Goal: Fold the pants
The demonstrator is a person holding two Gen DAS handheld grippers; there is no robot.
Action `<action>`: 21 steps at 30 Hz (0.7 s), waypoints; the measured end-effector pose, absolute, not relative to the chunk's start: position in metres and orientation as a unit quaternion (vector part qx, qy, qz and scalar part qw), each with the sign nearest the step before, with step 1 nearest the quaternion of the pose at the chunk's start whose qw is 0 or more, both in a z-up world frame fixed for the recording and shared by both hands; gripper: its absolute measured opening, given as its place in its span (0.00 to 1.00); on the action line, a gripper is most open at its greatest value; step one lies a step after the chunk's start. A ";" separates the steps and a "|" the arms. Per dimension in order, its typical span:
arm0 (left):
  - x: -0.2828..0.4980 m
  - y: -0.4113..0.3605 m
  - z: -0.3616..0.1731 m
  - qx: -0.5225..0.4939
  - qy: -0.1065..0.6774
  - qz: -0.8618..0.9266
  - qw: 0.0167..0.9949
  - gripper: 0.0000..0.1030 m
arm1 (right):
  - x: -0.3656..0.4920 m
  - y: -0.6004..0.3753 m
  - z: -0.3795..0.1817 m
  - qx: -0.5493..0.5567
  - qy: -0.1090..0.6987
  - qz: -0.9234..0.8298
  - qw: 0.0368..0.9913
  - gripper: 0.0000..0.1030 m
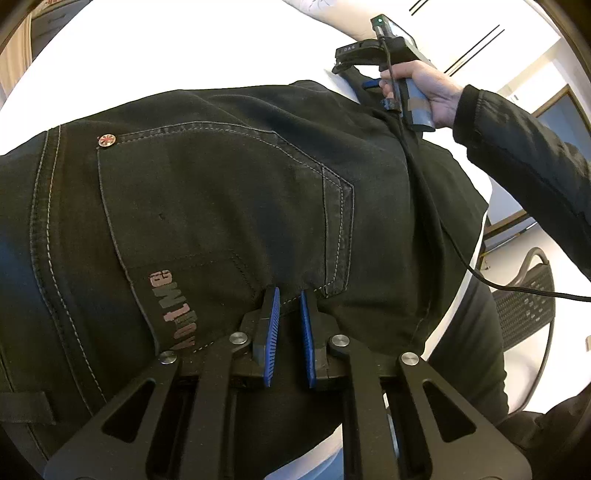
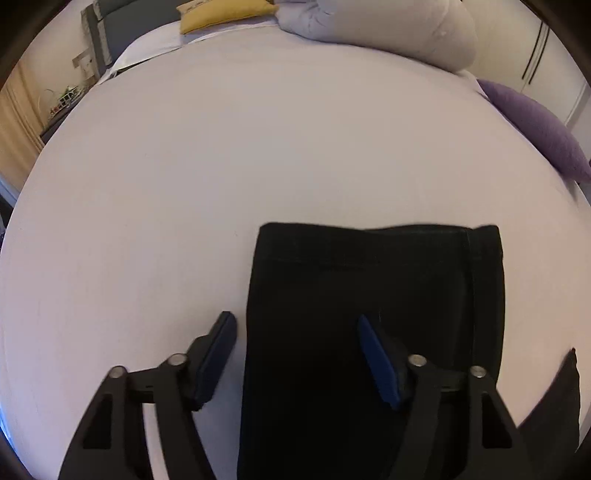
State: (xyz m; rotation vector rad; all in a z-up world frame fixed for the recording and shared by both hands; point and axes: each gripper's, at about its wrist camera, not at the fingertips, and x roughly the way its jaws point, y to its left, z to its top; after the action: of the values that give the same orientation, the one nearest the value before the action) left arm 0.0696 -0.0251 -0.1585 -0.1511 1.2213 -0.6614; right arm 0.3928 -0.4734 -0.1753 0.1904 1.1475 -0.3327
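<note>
White bed [image 2: 221, 166] carries black pants [image 1: 221, 192]. Left gripper [image 1: 289, 295] jaws narrow, nothing between; right gripper [image 2: 295, 321] jaws wide over a leg.

A white bed [image 2: 221, 166] carries a yellow cushion [image 2: 221, 14], grey pillow [image 2: 388, 29] and purple cushion [image 2: 535, 129].

Pants [image 2: 369, 332] — waistband cut off below

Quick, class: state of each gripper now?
Left gripper: slightly open above the pants, holding nothing.
Right gripper: wide open over the pant leg.
</note>
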 end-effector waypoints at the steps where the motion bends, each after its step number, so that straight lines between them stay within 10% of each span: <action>1: 0.070 -0.026 -0.159 -0.070 0.562 -0.305 0.766 0.10 | 0.394 -0.474 -0.174 0.088 0.540 -0.153 0.823 0.34; 4: 0.070 -0.025 -0.158 -0.071 0.562 -0.305 0.766 0.10 | 0.393 -0.483 -0.168 0.097 0.544 -0.145 0.820 0.06; 21: 0.068 -0.042 -0.154 -0.030 0.559 -0.296 0.774 0.11 | 0.089 -0.692 -0.093 0.479 0.254 -0.198 0.816 0.05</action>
State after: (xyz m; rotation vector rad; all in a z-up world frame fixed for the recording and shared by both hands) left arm 0.0684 -0.0422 -0.1543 -0.0654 1.2095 -0.6411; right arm 0.0893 -0.6921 -0.0927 1.0223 0.5423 -0.4227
